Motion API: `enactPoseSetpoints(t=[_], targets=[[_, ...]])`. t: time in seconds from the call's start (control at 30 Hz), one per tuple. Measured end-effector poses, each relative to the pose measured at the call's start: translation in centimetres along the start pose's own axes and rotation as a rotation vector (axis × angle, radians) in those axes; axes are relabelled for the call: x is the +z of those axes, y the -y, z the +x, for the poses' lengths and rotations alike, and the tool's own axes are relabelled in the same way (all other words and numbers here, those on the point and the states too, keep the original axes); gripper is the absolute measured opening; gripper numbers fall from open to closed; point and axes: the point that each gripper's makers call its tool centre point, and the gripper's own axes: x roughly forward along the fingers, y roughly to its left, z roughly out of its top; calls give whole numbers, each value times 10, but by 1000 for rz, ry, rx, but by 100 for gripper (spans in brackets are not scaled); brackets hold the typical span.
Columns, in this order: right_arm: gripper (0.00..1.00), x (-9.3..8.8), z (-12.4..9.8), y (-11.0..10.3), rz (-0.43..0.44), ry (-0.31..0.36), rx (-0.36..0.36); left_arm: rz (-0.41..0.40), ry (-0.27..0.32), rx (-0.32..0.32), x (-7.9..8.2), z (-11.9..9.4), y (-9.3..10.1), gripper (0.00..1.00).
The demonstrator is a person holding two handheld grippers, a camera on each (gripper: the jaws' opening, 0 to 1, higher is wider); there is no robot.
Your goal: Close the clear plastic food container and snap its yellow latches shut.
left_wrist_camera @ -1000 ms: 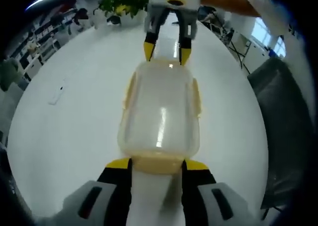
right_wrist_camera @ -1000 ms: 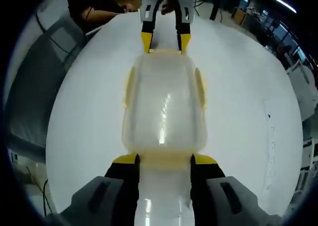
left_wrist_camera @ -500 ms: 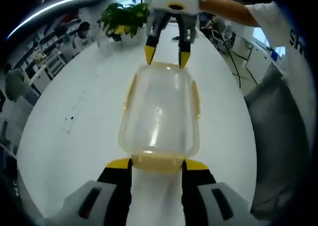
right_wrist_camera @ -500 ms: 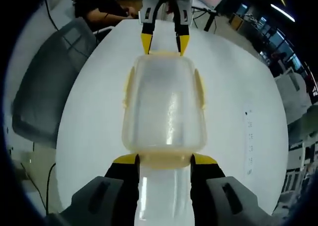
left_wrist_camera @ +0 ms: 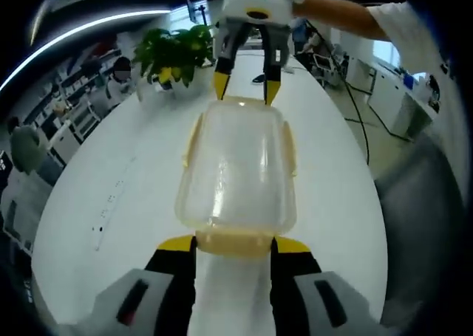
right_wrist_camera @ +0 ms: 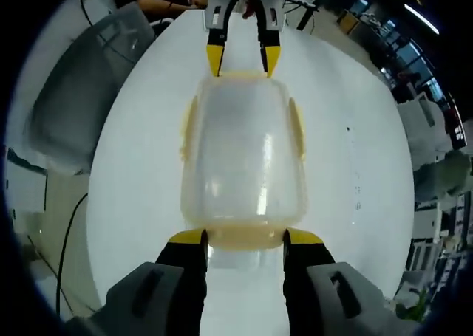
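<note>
1. my left gripper (left_wrist_camera: 233,244) comes up from the bottom of the left gripper view. its yellow-tipped jaws stand apart at about the width of the near end flap, one tip at each corner of it.
2. the container (left_wrist_camera: 238,166) is a clear plastic box with its lid on. it lies lengthwise between my two grippers, over the white table (left_wrist_camera: 111,196).
3. the near latch (left_wrist_camera: 235,241) sits between my left jaw tips. i cannot tell whether the tips press on it or only stand beside it.
4. in the left gripper view my right gripper (left_wrist_camera: 242,91) reaches in from the top. its jaws are spread, with the tips at the far end of the container.
5. in the right gripper view the same layout appears from the other end. my right gripper (right_wrist_camera: 244,238) has its jaws set apart at the near end of the container (right_wrist_camera: 242,155), and my left gripper (right_wrist_camera: 238,61) meets the far end.
6. yellow latches run along both long sides (right_wrist_camera: 297,129) and lie close against the box wall. the end flap (right_wrist_camera: 244,236) between my right tips is also yellow.
7. i cannot tell whether the container rests on the table (right_wrist_camera: 355,129) or is held just above it.
8. a potted plant (left_wrist_camera: 174,52) stands at the far end of the table in the left gripper view. a grey chair (right_wrist_camera: 81,92) stands beside the table in the right gripper view. a sleeve (left_wrist_camera: 399,18) of the person shows at the upper right of the left gripper view.
</note>
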Motion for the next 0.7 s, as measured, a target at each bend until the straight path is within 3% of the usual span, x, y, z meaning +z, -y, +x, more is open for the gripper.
enactPoseSetpoints(t=[0.33, 0.57, 0.7], targets=[[37, -61, 0, -1, 30, -67, -3, 39, 21, 0, 42, 47, 3, 34], [37, -90, 9, -2, 52, -79, 9, 34, -26, -20, 50, 74, 0, 34], [37, -94, 17, -3, 63, -75, 29, 46, -60, -27, 47, 81, -1, 34]])
